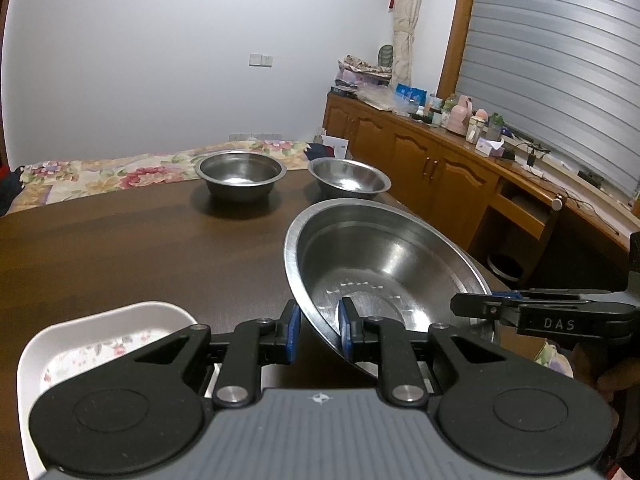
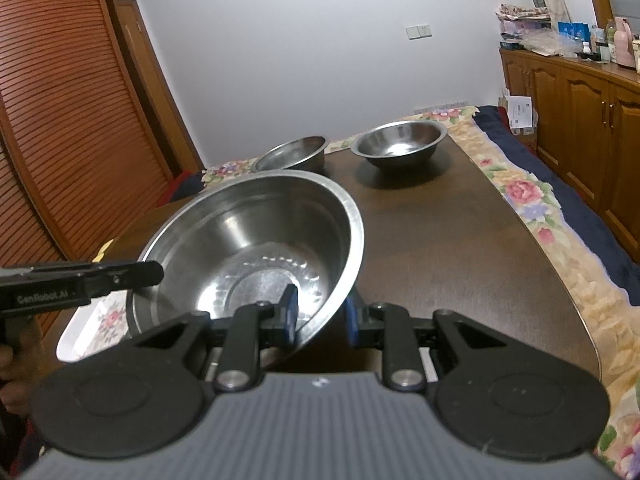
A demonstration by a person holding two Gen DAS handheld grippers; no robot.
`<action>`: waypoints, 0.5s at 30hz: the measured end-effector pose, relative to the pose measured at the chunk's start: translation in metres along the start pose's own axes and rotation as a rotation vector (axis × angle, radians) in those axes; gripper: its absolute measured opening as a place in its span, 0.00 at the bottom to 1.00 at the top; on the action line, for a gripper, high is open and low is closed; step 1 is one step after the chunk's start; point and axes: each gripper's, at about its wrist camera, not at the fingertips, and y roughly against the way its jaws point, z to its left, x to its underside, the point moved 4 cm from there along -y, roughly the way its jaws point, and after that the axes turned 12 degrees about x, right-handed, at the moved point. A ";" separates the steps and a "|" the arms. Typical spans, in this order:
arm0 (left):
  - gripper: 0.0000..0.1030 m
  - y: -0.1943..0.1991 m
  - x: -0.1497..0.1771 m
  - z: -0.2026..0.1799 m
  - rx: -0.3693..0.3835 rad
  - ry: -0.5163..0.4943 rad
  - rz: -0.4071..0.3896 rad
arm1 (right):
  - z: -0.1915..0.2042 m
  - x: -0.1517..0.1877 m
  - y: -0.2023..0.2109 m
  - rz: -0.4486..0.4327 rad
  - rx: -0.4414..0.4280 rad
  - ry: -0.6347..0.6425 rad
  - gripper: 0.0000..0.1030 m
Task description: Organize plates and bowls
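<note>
Two handheld grippers carry one large steel bowl between them, above the near part of a dark wooden table. Left gripper: jaws closed on the bowl's near rim, one blue pad outside the wall, the other inside; tool pointed forward and angled down toward the tabletop. Right gripper: same kind of hold on the opposite side of the rim, one pad inside the bowl, one outside, also pitched downward. Each gripper shows in the other's view as a black bar reaching the bowl's edge from the side. The bowl sits tilted in both views, its open side turned toward the cameras, and its underside looks clear of the table, though contact at the lowest edge cannot be judged. Part of a hand shows dimly behind the left tool in the right wrist view. A white dish with a flower pattern lies on the table just left of the bowl, under the left gripper's body. Two smaller steel bowls stand upright at the far end of the table, near each other but apart: one with straight sides, one with sloping sides. A flowered cloth hangs beyond the table's edge.
</note>
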 end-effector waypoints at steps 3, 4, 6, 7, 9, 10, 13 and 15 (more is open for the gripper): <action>0.22 -0.001 0.004 0.001 -0.003 0.013 0.006 | 0.002 0.001 -0.001 0.003 -0.002 0.003 0.25; 0.22 -0.002 0.005 0.002 -0.002 0.019 0.006 | 0.002 0.002 -0.001 0.003 -0.002 0.005 0.25; 0.22 -0.003 0.007 0.002 -0.003 0.024 0.006 | 0.003 0.002 0.000 0.000 0.000 0.009 0.25; 0.22 -0.003 0.007 0.002 -0.004 0.025 0.007 | 0.003 0.002 0.001 -0.003 0.000 0.011 0.25; 0.22 -0.004 0.008 0.003 -0.008 0.028 0.011 | 0.004 0.002 0.002 -0.006 0.000 0.016 0.25; 0.22 -0.004 0.009 0.003 -0.008 0.029 0.013 | 0.005 0.003 0.003 -0.008 0.001 0.021 0.25; 0.22 -0.006 0.011 0.004 -0.012 0.036 0.017 | 0.006 0.004 0.002 -0.007 0.004 0.025 0.25; 0.22 -0.007 0.012 0.004 -0.013 0.043 0.018 | 0.006 0.005 0.001 -0.005 0.004 0.025 0.25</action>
